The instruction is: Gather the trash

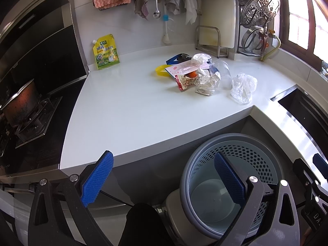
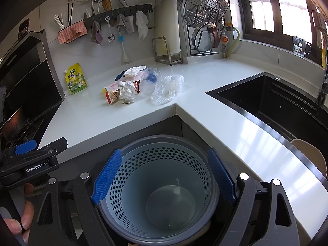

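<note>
Start of collection, nothing picked yet; both tongs spread apart and empty, left tongs (image 1: 164, 176) at the bench (image 1: 127, 110) edge, right tongs (image 2: 164, 176) over the empty bin (image 2: 164, 194); trash pile (image 2: 131, 90) sits mid-bench, plastic bag (image 2: 167, 89) nearest the corner; next move probably reach forward, clamp one piece, carry it back to the bin.

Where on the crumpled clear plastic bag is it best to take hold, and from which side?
Probably from above and from the counter's front edge. The clear plastic bag lies low and crumpled, a little apart from the tipped plastic cup, nearest the corner. Its raised folds in the middle give the open right tongs something to pinch.
</note>
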Demonstrator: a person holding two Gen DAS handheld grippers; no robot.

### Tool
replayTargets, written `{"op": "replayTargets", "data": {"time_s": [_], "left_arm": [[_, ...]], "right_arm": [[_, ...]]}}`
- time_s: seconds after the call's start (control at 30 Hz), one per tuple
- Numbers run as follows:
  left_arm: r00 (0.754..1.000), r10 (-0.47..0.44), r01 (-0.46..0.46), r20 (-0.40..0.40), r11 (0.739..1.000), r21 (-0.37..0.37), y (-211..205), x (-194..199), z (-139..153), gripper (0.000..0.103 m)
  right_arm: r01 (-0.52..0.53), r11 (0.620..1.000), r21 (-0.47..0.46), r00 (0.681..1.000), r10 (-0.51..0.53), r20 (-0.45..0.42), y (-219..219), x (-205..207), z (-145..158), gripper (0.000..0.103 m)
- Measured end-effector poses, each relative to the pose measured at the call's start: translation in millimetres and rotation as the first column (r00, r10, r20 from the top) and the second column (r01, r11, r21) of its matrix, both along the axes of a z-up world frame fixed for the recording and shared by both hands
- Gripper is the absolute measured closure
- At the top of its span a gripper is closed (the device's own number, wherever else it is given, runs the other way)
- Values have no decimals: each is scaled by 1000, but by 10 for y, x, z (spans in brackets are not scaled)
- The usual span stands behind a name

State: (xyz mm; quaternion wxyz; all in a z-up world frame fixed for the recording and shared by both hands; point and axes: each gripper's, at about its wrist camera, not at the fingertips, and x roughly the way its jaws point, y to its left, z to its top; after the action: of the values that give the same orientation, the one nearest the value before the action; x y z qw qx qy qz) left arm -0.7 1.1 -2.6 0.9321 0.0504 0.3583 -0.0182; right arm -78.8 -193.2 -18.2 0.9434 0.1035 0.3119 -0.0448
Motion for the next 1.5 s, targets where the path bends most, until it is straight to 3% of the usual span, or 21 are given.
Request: {"op": "replayTargets", "data": {"time_s": [0.9,1.2,1.5], "left_arm": [[1000,11,-11,3,1000,-5,47,127,-95,6],[999,7,-7,32,1000,9,-55,612,-74,6],[1000,13,-13,15,998,-53,-219,1321,-31,6]], "right_arm": [[13,1000,15,1000,-13,-28,-93,113,-106,21],[-35,999,17,999,35,-30,-328,709,-7,21],[-90,996,17,994,91,-54,-559,1646,133,21]]}}
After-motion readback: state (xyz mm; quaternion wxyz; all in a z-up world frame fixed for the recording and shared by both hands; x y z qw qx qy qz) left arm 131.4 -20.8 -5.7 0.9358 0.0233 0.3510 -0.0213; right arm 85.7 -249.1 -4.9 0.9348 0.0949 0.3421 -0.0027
